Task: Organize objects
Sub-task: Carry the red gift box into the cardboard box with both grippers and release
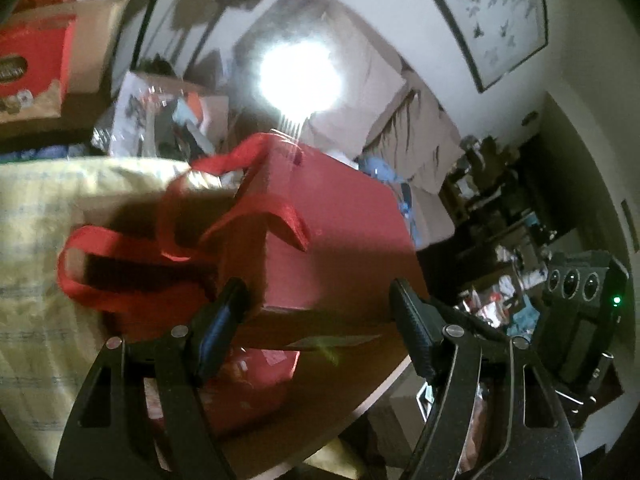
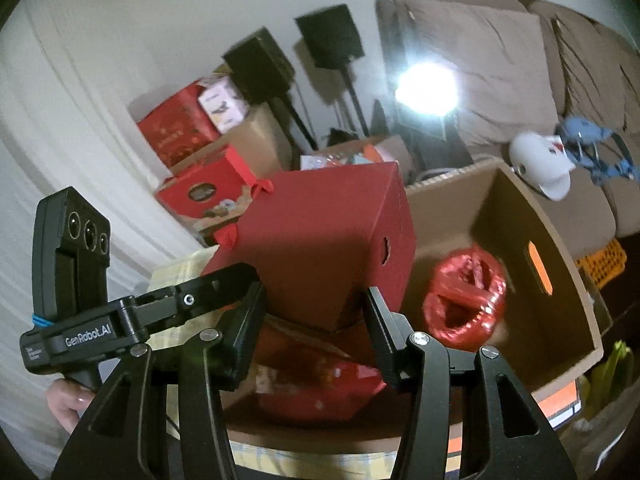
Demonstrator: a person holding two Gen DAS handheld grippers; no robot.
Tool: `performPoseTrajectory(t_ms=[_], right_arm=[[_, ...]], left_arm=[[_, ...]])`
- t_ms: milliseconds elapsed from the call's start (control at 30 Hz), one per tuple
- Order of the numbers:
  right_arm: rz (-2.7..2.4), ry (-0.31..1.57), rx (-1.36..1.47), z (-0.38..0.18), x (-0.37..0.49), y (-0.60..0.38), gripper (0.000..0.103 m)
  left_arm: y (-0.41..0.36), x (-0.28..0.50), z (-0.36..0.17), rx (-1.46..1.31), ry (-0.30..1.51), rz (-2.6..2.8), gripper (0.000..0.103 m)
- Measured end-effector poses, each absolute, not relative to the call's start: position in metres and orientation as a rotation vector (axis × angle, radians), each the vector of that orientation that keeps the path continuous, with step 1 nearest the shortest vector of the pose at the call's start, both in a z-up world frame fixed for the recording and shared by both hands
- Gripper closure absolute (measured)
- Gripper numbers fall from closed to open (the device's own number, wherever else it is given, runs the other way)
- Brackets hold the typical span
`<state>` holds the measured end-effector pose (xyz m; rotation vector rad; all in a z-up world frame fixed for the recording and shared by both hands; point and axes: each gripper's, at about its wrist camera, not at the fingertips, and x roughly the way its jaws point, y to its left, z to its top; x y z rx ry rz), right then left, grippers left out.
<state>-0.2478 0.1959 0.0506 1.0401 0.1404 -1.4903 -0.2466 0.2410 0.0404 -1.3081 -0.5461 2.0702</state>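
- Nearest, lower centre of the left wrist view: left gripper [image 1: 316,320], fingers partly spread and clamped on the lower edge of the red gift box [image 1: 332,236]; the left finger [image 1: 218,332] presses one face, the right finger the opposite corner.
- Likewise, lower centre of the right wrist view: right gripper [image 2: 316,328], fingers partly spread, pinching the bottom corner of the same box [image 2: 320,236], which is tilted and held off the surface between both tools.
- Left edge of the right wrist view: the left tool's handle, with a hand [image 2: 66,402] beneath it.
- Beneath the box: a second red package [image 2: 320,388], blurred.
- Middle distance, right: open cardboard box [image 2: 560,276] containing a red spool [image 2: 464,308].
- Left wrist view: loose red ribbon handles [image 1: 120,264] trail leftward over a pale checked cloth [image 1: 36,240].
- Farthest: a bright lamp [image 2: 426,88] and stacked cartons.
- Risk, judged: corner-only grips may let the tilted box pivot or slip; trailing ribbons could snag on the carton rim.
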Motion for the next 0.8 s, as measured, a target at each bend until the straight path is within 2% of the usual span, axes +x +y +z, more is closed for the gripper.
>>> performPoseTrajectory(t_ms=[167,333,533,667,800], right_arm=[[-1.486,0.163,1.08,0.028,-0.259,0.193,0.053],[-1.487,0.126,1.138,0.01,-0.278,0.191,0.053],[-1.535,0.119,1.196,-0.012,-0.298,0.194,0.053],[-1.608,0.21,1.188,-0.021,-0.302,0.195,0.056],[-1.594,0.191,1.19,-0.025,-0.305,0.201,0.055]], left_arm=[[0.255,-0.249,0.019,-1.369,-0.535,2.029,0.033],[0.271,-0.246,0.019,-1.41,-0.466,2.015,0.033],[0.291,-0.245,0.012,-1.468,-0.47,1.957,0.033],[0.307,-0.239,-0.001,-1.507,-0.463,1.89,0.035],[0.307,-0.238,-0.022,-1.579,-0.467,1.849,0.035]])
